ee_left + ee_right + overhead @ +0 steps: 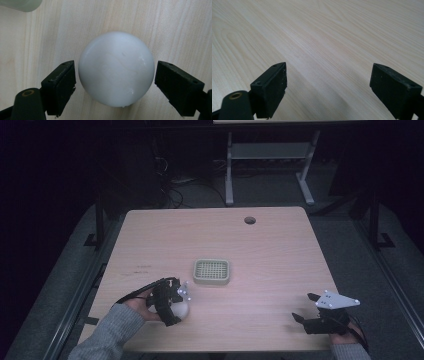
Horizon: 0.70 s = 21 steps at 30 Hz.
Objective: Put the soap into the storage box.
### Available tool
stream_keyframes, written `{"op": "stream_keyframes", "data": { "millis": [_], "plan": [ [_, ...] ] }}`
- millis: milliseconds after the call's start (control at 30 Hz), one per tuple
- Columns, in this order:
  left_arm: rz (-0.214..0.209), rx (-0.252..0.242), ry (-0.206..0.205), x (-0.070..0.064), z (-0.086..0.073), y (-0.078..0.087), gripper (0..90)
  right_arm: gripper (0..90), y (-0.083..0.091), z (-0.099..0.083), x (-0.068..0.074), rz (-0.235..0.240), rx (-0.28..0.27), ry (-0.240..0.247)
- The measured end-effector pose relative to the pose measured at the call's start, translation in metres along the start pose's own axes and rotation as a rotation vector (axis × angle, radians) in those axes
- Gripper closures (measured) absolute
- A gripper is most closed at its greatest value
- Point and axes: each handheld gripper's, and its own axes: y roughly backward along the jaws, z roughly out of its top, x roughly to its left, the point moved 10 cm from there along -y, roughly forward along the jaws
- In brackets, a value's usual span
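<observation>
A white ball [116,67] rests on the wooden table [270,250], near its front left. My left gripper [115,83] stands open over it, one jaw on each side. The left jaw nearly touches the ball and the right jaw leaves a small gap. From the high view, the left gripper [176,306] covers most of the ball [183,311]. My right gripper [303,306] lies open near the front right edge; in its own view the right gripper [328,82] has only bare wood between its jaws.
A small pale square basket [211,281] with a mesh bottom sits at the table's middle, just beyond the ball; its corner [20,5] shows in the left gripper view. A round cable hole [250,220] lies near the far edge. Beyond stands a desk frame [270,165].
</observation>
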Motion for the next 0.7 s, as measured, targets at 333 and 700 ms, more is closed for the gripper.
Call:
{"op": "stream_keyframes", "data": {
  "millis": [333,700],
  "plan": [
    [-0.018,0.008,0.003,0.0005,0.0022,-0.0047,16.5,13.7,0.0005,0.0003,0.0001,0.002,-0.001,0.000],
    [-0.038,0.012,0.004,-0.0010,0.0030,-0.0105,17.1,13.7,0.0009,0.0010,0.0002,0.002,-0.008,0.001]
  ]
}}
